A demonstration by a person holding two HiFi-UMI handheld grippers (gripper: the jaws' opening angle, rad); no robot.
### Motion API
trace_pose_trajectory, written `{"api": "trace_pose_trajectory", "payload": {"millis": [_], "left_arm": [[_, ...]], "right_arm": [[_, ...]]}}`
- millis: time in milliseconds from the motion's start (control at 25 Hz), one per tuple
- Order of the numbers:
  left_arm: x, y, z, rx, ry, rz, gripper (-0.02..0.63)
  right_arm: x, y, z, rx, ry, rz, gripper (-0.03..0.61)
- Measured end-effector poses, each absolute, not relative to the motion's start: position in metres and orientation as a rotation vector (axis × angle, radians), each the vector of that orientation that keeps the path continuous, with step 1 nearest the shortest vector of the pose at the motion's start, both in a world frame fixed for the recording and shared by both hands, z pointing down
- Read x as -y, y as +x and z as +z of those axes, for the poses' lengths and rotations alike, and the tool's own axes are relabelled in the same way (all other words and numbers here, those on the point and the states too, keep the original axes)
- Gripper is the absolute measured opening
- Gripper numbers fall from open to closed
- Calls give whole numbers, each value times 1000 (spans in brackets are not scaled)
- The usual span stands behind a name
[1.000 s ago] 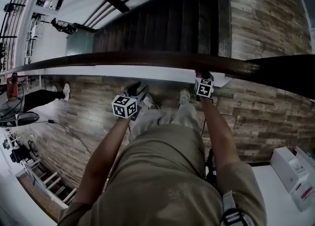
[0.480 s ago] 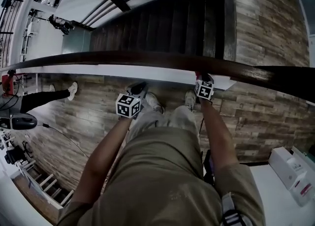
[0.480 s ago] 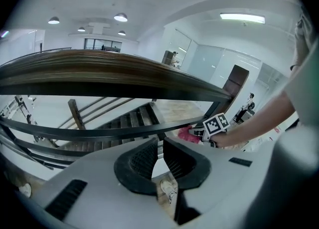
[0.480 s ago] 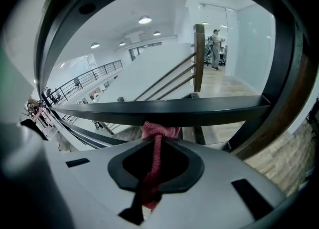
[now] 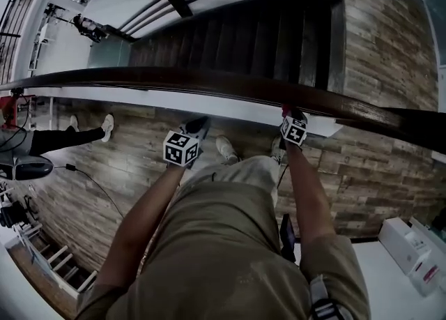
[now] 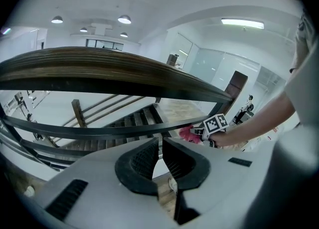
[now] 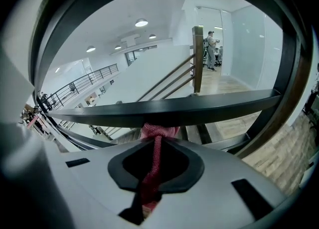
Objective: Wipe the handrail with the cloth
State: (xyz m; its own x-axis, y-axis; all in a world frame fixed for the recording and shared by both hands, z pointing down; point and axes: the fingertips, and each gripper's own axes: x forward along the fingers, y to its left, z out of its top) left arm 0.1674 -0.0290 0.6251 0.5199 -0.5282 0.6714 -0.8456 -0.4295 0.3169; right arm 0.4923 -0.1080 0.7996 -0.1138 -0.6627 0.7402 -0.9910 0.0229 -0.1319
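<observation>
The dark wooden handrail [image 5: 209,78] crosses the head view from left to right. My right gripper [image 5: 288,113] is just under its near edge, shut on a pink-red cloth [image 7: 157,134]. The bunched cloth end touches a dark bar [image 7: 199,109] that runs below the wooden top [image 6: 99,63]. My left gripper [image 5: 198,126] hangs to the left, short of the rail. Its jaws have just been closing and now stand together with nothing between them [image 6: 160,148]. The left gripper view also shows the right gripper [image 6: 199,132] holding the cloth [image 6: 187,134].
A dark staircase [image 5: 237,33] drops away beyond the rail. Another person's legs [image 5: 66,134] stretch in from the left, beside equipment and a floor cable [image 5: 90,179]. White boxes [image 5: 411,245] sit at the lower right. A distant person [image 7: 211,48] stands on the landing.
The left gripper's jaws went from spread wide to closed. Both grippers and my feet shifted sideways along the rail, the right one keeping the cloth against it.
</observation>
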Motion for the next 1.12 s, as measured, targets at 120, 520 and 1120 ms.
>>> {"api": "trace_pose_trajectory", "payload": {"millis": [120,520,1120], "left_arm": [[26,139,623,1117,2134,638,38],[30,71,633,1175,2073,641,38],[81,72,616,1142,2119,713,38]], "right_arm": [[113,473,805,1826,1706,897,41],[127,380,804,1936,1662,966,41],[141,287,798,2061,1363,946,41]]}}
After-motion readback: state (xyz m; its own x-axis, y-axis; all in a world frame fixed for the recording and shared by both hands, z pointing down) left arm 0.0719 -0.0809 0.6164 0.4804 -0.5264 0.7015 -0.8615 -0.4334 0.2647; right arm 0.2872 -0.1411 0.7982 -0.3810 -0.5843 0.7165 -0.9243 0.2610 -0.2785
